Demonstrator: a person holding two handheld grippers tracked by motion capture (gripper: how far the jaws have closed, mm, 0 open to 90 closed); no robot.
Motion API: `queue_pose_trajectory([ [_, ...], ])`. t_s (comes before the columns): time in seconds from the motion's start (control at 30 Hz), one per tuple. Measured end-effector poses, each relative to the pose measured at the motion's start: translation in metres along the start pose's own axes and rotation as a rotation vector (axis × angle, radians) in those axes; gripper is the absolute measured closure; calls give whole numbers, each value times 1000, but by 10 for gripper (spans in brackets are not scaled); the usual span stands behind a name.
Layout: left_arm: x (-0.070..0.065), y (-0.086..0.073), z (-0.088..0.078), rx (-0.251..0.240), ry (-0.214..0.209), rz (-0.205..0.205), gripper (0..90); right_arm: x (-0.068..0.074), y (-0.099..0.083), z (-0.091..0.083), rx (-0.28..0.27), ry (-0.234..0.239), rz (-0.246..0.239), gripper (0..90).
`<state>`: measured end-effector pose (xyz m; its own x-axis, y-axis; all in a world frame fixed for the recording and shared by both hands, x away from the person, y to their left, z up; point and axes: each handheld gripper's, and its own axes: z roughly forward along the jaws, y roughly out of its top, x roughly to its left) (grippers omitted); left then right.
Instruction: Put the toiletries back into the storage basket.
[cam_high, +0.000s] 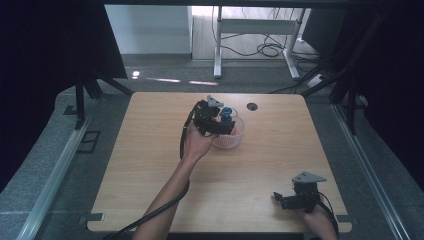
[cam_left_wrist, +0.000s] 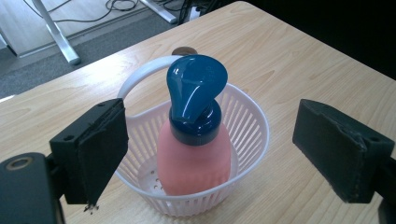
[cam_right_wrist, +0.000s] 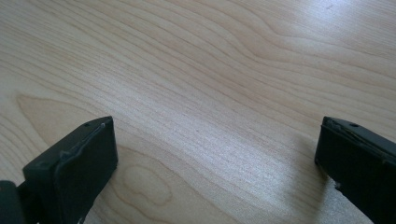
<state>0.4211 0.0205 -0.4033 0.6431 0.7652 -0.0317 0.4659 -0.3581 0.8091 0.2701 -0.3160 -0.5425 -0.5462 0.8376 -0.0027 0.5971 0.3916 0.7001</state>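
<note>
Left gripper view | glossy pink pump bottle (cam_left_wrist: 194, 156) upright in slotted white basket (cam_left_wrist: 250, 123) | both grippers' jaws wide, empty

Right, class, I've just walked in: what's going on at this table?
A person holds a claw in each hand. The left claw is open, hovering at a pink pump bottle that stands upright in a white basket on the table. Its jaws sit either side without touching. The right claw, also open, waits over bare wood near the table's front corner.
</note>
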Motion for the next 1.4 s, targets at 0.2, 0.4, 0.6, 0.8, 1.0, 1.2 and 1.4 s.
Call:
queue_pose_trajectory([
  [0.2,0,-3,-11,-30,-6,5,103,0,0,0,0,0,0,0],
  [0.4,-1,-5,-18,-49,-19,16,103,0,0,0,0,-1,1,0],
  [0.6,-3,-6,-25,-66,-27,21,103,0,0,0,0,-1,1,0],
  [0.8,-4,-6,-31,-75,-30,29,103,0,0,0,0,-2,1,0],
  [1.0,-6,-9,-38,-73,-30,39,103,0,0,0,0,-2,1,0],
  [1.2,-5,-12,-43,-67,-28,49,103,0,0,0,0,-3,1,0],
  [1.4,-4,-17,-48,-64,-35,47,104,0,0,0,0,-3,2,0],
])
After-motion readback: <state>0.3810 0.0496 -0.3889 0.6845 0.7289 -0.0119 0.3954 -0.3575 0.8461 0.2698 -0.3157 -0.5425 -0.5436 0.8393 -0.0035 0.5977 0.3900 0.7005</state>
